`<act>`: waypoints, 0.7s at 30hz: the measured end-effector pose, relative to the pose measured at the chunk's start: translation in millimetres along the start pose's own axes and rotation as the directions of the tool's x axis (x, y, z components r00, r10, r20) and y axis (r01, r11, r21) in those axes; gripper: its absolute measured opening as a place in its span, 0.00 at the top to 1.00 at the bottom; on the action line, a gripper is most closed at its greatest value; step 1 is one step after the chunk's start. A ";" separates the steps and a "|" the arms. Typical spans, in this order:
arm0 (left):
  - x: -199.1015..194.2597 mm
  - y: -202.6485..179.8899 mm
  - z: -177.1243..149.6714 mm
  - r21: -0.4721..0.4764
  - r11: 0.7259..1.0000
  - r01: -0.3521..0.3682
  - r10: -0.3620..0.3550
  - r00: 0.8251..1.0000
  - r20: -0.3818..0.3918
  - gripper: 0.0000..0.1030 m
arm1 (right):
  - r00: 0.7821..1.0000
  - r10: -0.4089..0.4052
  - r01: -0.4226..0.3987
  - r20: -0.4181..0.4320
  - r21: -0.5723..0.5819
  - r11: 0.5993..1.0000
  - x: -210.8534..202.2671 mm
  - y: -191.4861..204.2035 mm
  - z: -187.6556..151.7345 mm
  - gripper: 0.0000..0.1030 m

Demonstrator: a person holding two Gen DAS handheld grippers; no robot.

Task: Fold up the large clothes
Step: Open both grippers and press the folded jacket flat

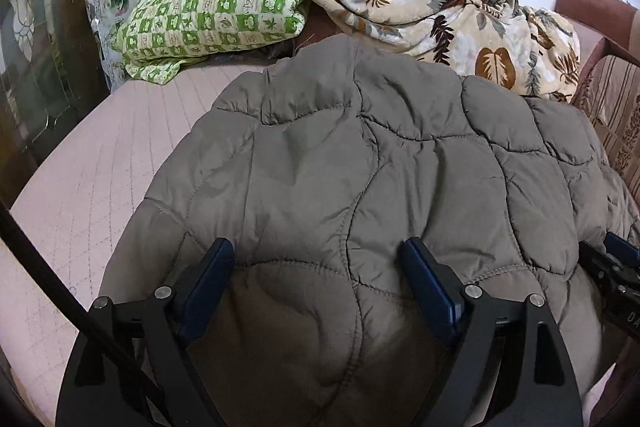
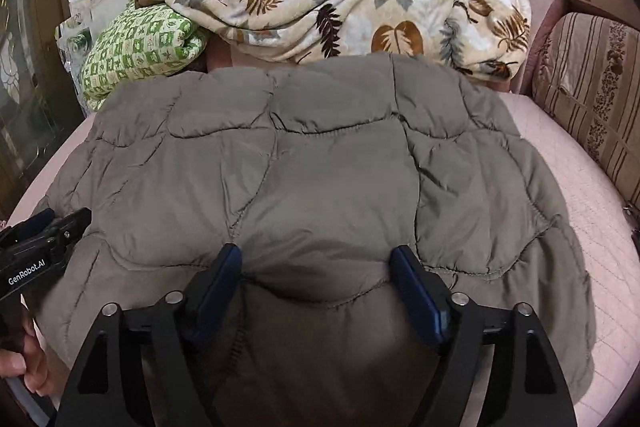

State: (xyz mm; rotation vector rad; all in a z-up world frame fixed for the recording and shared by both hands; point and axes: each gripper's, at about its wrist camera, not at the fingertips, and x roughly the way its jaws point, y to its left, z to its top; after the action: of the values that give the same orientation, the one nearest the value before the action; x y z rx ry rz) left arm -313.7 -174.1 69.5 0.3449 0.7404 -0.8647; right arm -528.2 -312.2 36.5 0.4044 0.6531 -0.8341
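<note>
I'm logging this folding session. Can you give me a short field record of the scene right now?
garment: grey quilted jacket, spread on the bed
surface: pink bed sheet
left gripper: open, above the jacket
right gripper: open, above the jacket
behind the jacket: leaf-print blanket, green checked pillow
right side: striped cushion

Two wrist fisheyes side by side, angled down, close over the same quilted jacket (image 1: 360, 167), bedding beyond

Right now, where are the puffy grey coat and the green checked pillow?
Puffy grey quilted coat (image 2: 320, 167): right wrist view, middle of its back panel.
Green checked pillow (image 1: 212, 15): left wrist view, centre of its top face.
</note>
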 end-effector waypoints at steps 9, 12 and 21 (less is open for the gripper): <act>-20.4 1.8 -6.9 -0.003 0.999 -0.038 0.038 0.996 0.077 0.17 | 0.994 0.034 -0.043 0.105 0.081 0.996 -34.6 -17.2 -2.1 0.20; -40.7 8.7 -9.8 0.003 0.999 -0.045 0.044 0.994 0.095 0.17 | 0.986 -0.007 -0.015 0.166 0.133 0.991 -63.4 -37.5 -9.7 0.20; -53.8 66.1 -25.6 -0.161 0.981 -0.104 0.105 0.994 -0.003 0.17 | 0.988 -0.102 0.066 0.116 0.281 0.958 -90.8 -92.8 -32.3 0.20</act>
State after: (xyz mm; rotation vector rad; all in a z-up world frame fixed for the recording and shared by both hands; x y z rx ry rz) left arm -295.9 -89.0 88.7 0.2348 0.7748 -0.7014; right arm -658.1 -301.1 66.6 0.5729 0.4360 -1.0288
